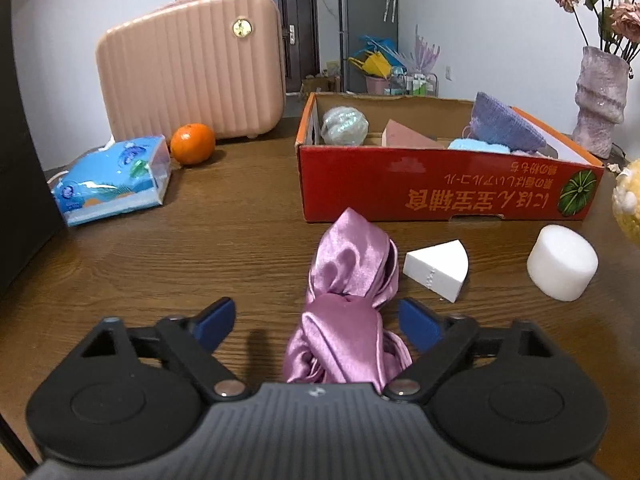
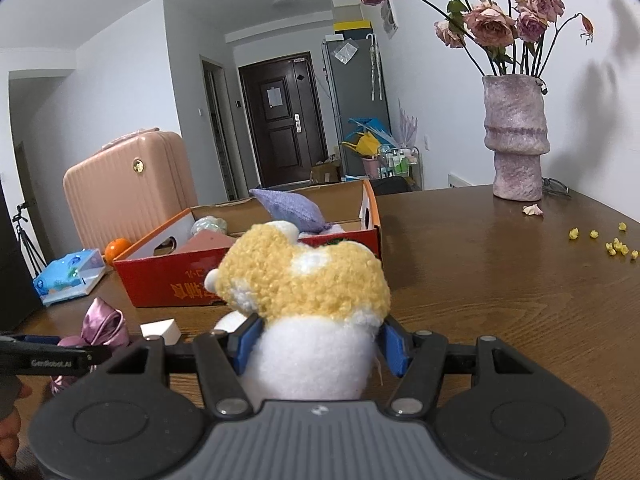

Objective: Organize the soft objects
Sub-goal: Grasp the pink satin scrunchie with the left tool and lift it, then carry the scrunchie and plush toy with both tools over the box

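My left gripper [image 1: 318,322] is open, its blue pads on either side of a knotted pink satin cloth [image 1: 348,300] that lies on the wooden table; it also shows in the right wrist view [image 2: 102,322]. My right gripper [image 2: 320,344] is shut on a yellow-and-white plush toy [image 2: 304,284], held above the table in front of the red cardboard box [image 1: 440,184]. The box [image 2: 168,280] holds a purple knit item [image 1: 504,124], a pale ball [image 1: 344,125], a pink wedge [image 1: 404,134] and a blue cloth [image 1: 476,146].
A white wedge sponge [image 1: 436,268] and a white foam cylinder [image 1: 562,262] lie in front of the box. A tissue pack [image 1: 112,178], an orange [image 1: 193,143] and a pink suitcase [image 1: 192,68] stand at left. A vase of roses [image 2: 516,136] and yellow crumbs [image 2: 612,244] are at right.
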Motion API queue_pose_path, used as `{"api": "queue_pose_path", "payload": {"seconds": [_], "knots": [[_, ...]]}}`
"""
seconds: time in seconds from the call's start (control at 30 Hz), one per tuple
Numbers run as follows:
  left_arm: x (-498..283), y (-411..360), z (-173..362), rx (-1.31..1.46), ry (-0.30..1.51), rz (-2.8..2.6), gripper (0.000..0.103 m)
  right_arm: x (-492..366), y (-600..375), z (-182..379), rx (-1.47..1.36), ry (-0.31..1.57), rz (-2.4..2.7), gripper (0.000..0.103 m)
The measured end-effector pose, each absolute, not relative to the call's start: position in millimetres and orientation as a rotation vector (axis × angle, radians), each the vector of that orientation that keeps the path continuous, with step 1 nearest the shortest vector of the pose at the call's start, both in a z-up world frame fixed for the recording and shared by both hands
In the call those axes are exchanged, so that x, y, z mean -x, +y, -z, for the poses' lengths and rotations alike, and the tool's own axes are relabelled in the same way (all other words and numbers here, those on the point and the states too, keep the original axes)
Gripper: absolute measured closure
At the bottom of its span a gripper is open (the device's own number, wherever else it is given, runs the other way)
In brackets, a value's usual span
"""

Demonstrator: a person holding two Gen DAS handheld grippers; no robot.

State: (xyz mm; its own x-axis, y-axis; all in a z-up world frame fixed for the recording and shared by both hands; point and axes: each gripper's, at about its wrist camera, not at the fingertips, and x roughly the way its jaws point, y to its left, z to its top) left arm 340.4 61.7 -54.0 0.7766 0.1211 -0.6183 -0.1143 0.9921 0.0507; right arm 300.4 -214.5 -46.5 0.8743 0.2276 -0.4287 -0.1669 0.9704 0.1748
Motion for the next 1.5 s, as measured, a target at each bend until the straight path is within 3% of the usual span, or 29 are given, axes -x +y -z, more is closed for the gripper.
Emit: {"api": "queue_pose_path", "payload": {"seconds": [0.17, 0.3, 0.4, 1.5], "knots": [[-345.7, 62.1, 55.6, -0.002, 0.667, -0.109, 0.035, -300.4, -213.3, 47.8, -0.128, 0.463, -0.206, 0.043], [-346.5, 59.1, 57.9, 0.002, 0.680, -0.054, 0.061, -301.3, -211.6, 49.4, -0.119, 0.469, -0.202, 0.043], [-342.0, 55.8, 56.0, -0.006, 0.660, -0.040, 0.067, -300.8, -210.7, 50.1, -0.113, 0.468, -0.201, 0.043], [-295.0, 36.3, 13.9, 0.041, 0.431, -0.054, 0.069, -292.1, -200.9, 39.5, -0.070, 0.372, -0.249, 0.043]]}}
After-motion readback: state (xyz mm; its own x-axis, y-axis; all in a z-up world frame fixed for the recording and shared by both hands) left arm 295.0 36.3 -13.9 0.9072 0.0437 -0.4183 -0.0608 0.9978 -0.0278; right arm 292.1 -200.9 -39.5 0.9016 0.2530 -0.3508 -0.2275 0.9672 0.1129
